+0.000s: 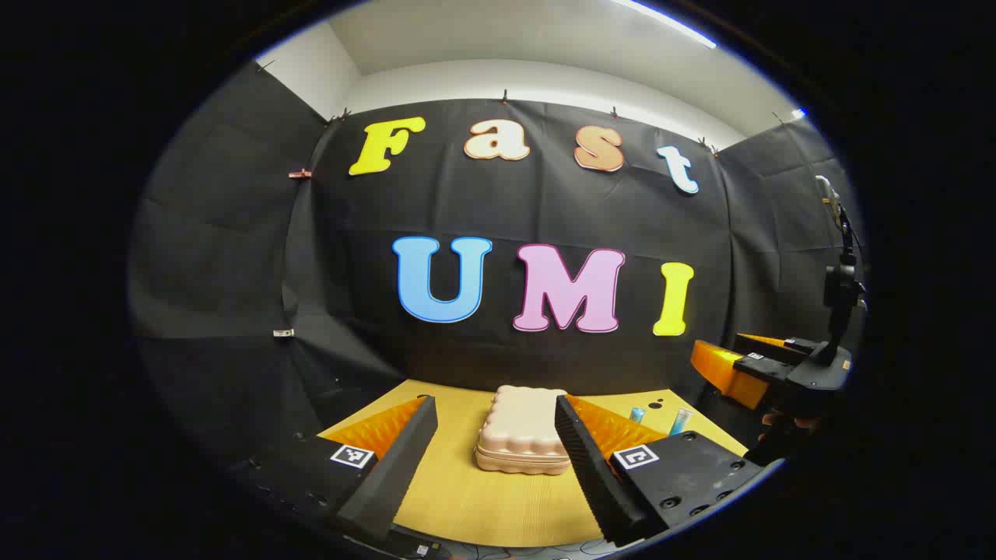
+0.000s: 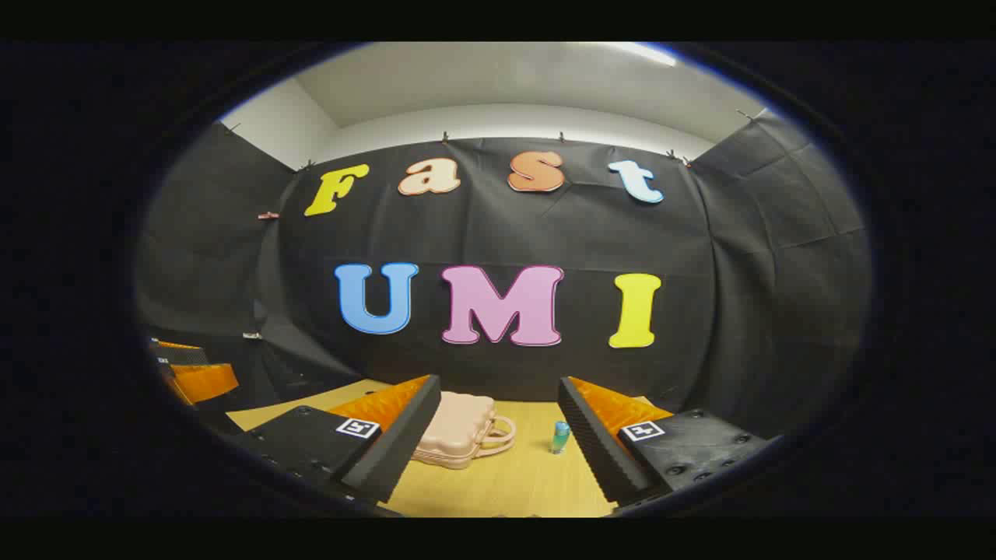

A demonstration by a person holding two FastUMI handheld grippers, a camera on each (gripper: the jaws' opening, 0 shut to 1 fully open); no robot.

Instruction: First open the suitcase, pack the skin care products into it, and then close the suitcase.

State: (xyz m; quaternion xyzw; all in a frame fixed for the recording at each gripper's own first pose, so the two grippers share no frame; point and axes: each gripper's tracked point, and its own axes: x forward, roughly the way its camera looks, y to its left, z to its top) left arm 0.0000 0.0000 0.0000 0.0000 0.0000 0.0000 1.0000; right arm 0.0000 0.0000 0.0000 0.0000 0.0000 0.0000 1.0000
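Note:
A small pink suitcase (image 1: pixel 523 437) lies flat and closed on the wooden table (image 1: pixel 467 498), straight ahead between the fingers of my left gripper (image 1: pixel 498 435), which is open and well short of it. In the right gripper view the suitcase (image 2: pixel 461 428) sits left of centre with its handle (image 2: pixel 502 435) pointing right. A small blue-green bottle (image 2: pixel 560 437) stands to its right, between the spread fingers of my open right gripper (image 2: pixel 498 416). In the left gripper view two small bottles (image 1: pixel 637 414) (image 1: pixel 680 421) stand at the right behind the finger.
The right gripper (image 1: pixel 747 369) and the hand holding it appear at the right edge of the left gripper view, with a black stand (image 1: pixel 840 288) behind. The left gripper (image 2: pixel 191 373) appears at the left edge of the right gripper view. Black cloth walls surround the table.

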